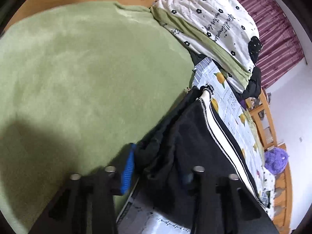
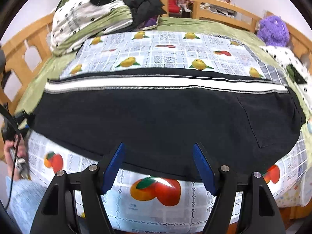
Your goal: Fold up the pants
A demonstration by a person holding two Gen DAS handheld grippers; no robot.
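Black pants (image 2: 156, 120) with a white side stripe lie flat across a fruit-print cloth (image 2: 165, 52) on the bed. My right gripper (image 2: 159, 156) is open and empty, its blue pads (image 2: 115, 163) hovering over the pants' near edge. In the left wrist view my left gripper (image 1: 156, 165) is shut on the end of the pants (image 1: 195, 140). One blue pad (image 1: 127, 173) shows; black cloth covers the other finger. The left gripper also shows at the far left of the right wrist view (image 2: 17, 124), at the pants' left end.
A green blanket (image 1: 78, 68) covers the bed. A folded flower-print quilt (image 2: 85, 15) and dark clothes (image 2: 144, 5) lie at the head. A purple plush toy (image 2: 273, 31) sits at the far right corner. A wooden bed rail (image 2: 224, 5) runs around the bed.
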